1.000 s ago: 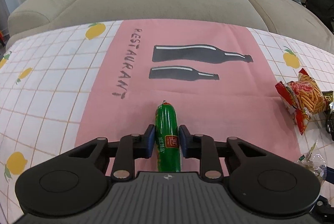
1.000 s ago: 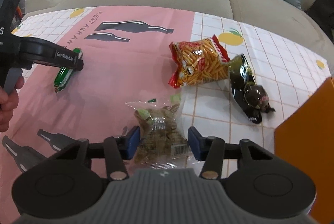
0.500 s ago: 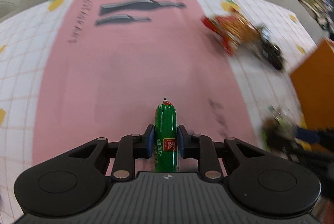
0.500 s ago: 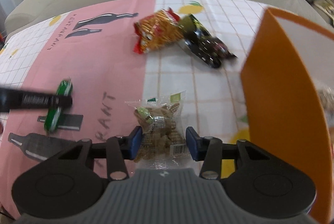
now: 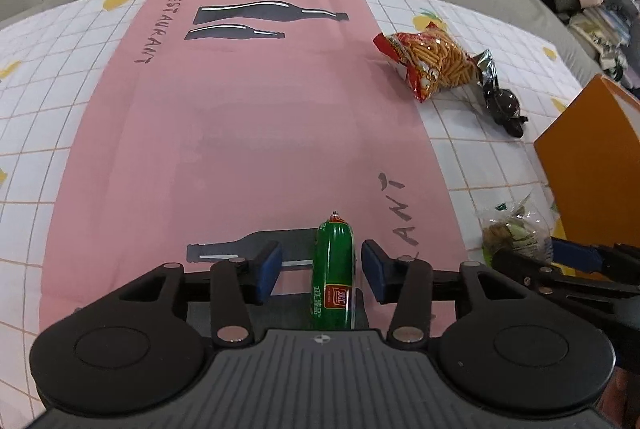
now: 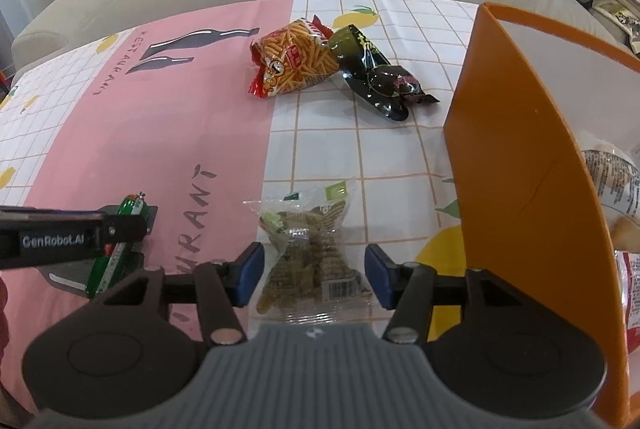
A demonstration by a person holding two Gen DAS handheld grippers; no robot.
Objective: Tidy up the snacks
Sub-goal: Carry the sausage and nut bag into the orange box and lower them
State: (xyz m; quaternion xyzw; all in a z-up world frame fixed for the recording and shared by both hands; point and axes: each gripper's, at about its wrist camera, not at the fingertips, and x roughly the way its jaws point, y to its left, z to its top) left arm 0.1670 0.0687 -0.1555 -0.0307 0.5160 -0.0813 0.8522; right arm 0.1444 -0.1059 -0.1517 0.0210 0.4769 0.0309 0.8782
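While both tools' jaws open, the left tool [image 5: 321,271] frees a stiff, slick sausage [image 5: 333,275] beside the orange box [image 6: 516,165]. The right tool [image 6: 313,275] straddles a light, crinkly biscuit bag [image 6: 310,253] nearer that box; grip both mid-body.

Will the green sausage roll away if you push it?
Probably, if nudged sideways: the green sausage is a smooth round tube lying flat on the tablecloth. It looks firm, not floppy. Its glossy wrapper might slip between the opening left gripper pads.

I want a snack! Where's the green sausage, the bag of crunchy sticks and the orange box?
green sausage [image 5: 333,269], left wrist view, middle of its wrapper.
bag of crunchy sticks [image 6: 296,59], right wrist view, middle of the bag.
orange box [image 6: 516,165], right wrist view, its outer side wall.
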